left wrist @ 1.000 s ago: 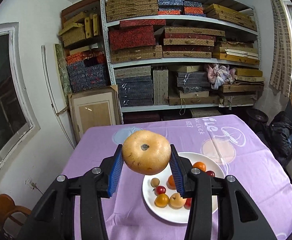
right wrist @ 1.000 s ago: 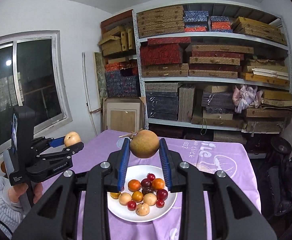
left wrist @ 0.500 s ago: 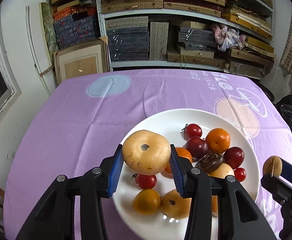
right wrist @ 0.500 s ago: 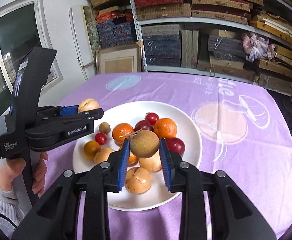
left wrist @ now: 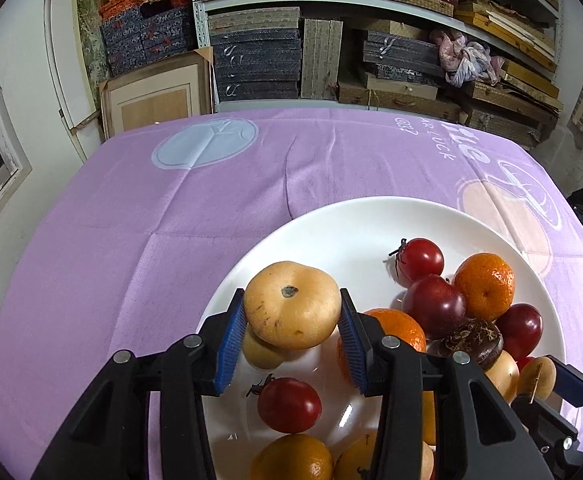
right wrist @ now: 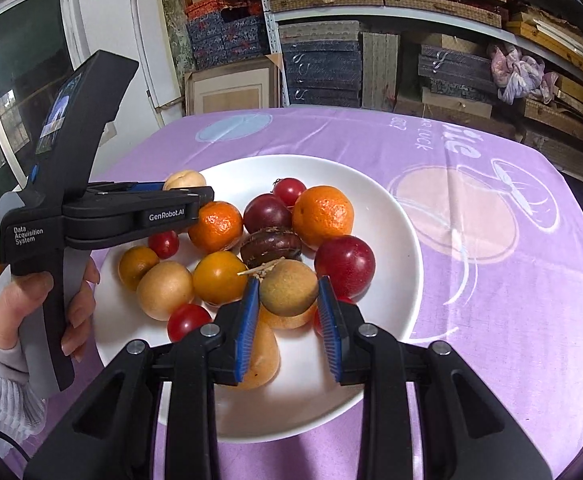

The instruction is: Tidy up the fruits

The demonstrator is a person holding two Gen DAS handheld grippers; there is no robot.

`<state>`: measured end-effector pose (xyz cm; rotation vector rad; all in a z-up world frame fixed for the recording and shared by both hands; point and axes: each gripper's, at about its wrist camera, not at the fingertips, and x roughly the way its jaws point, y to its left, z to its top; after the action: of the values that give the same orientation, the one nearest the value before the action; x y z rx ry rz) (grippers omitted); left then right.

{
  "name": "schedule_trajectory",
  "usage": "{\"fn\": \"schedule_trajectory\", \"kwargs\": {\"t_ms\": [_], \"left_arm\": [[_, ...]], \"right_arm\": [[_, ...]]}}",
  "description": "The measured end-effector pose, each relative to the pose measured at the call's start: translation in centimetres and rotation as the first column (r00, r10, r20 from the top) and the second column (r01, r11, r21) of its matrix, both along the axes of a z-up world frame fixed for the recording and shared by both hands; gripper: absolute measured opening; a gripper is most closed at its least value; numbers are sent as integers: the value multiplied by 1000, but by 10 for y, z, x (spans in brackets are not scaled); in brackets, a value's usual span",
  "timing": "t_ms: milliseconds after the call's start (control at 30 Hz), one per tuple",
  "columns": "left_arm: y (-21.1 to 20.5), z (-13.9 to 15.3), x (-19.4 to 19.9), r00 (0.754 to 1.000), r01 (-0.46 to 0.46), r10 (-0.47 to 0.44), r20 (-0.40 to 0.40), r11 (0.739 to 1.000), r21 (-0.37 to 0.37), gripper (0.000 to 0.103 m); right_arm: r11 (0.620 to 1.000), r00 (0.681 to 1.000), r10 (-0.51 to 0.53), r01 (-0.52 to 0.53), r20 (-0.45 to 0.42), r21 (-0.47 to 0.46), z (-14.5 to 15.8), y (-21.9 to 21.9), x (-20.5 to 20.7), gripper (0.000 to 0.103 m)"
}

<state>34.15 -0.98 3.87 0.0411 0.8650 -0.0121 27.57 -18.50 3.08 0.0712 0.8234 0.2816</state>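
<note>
My left gripper [left wrist: 291, 299] is shut on a large tan round fruit [left wrist: 291, 308] and holds it just above the near left part of the white plate [left wrist: 331, 228]. The plate carries several fruits: oranges [left wrist: 484, 286], red plums [left wrist: 433, 306], cherry tomatoes [left wrist: 288, 404] and a dark brown fruit [left wrist: 473, 342]. My right gripper [right wrist: 288, 285] is shut on a small brown fruit with a stem [right wrist: 288, 290], low over the heap on the plate [right wrist: 405, 236]. The left gripper [right wrist: 185, 189] also shows in the right wrist view, at the plate's left rim.
A purple printed cloth [left wrist: 131, 232] covers the table. A person's hand [right wrist: 27, 312] in a grey sleeve grips the left tool's handle. Shelves of stacked boxes [left wrist: 323, 60] and a framed board [left wrist: 155, 96] stand behind the table's far edge; a window [right wrist: 19, 80] lies to the left.
Both grippers have come down and tilted toward the plate, each still holding its fruit. The plate now fills the lower part of both views, and the two grippers sit close together.
</note>
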Motion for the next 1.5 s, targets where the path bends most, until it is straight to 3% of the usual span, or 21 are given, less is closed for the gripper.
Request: {"fn": "schedule_trajectory", "kwargs": {"t_ms": [233, 467, 700, 800, 1067, 1267, 1433, 1500], "left_arm": [[7, -2, 7, 1000, -8, 7, -21, 1000, -28, 45], [8, -2, 8, 999, 5, -5, -36, 1000, -4, 45], [3, -3, 21, 998, 3, -4, -57, 1000, -22, 46], [-2, -3, 19, 999, 16, -16, -47, 1000, 3, 46], [-4, 5, 9, 1000, 16, -16, -15, 1000, 14, 55], [-3, 30, -12, 999, 21, -22, 31, 1000, 12, 56], [-1, 62, -53, 996, 29, -29, 88, 1000, 0, 60], [-1, 73, -74, 994, 34, -33, 108, 999, -5, 68]], "right_arm": [[999, 999, 44, -44, 23, 0, 2, 14, 1, 29], [991, 991, 131, -131, 25, -18, 6, 44, -3, 29], [992, 992, 126, -126, 12, -12, 3, 47, 5, 29], [992, 992, 126, -126, 8, -26, 1, 49, 5, 30], [993, 993, 114, -114, 13, -28, 3, 44, 4, 42], [995, 994, 96, -95, 57, -16, 28, 34, -12, 43], [997, 989, 81, -80, 127, -12, 63, 26, -46, 55], [997, 985, 80, -79, 152, -10, 76, 24, -65, 58]]}}
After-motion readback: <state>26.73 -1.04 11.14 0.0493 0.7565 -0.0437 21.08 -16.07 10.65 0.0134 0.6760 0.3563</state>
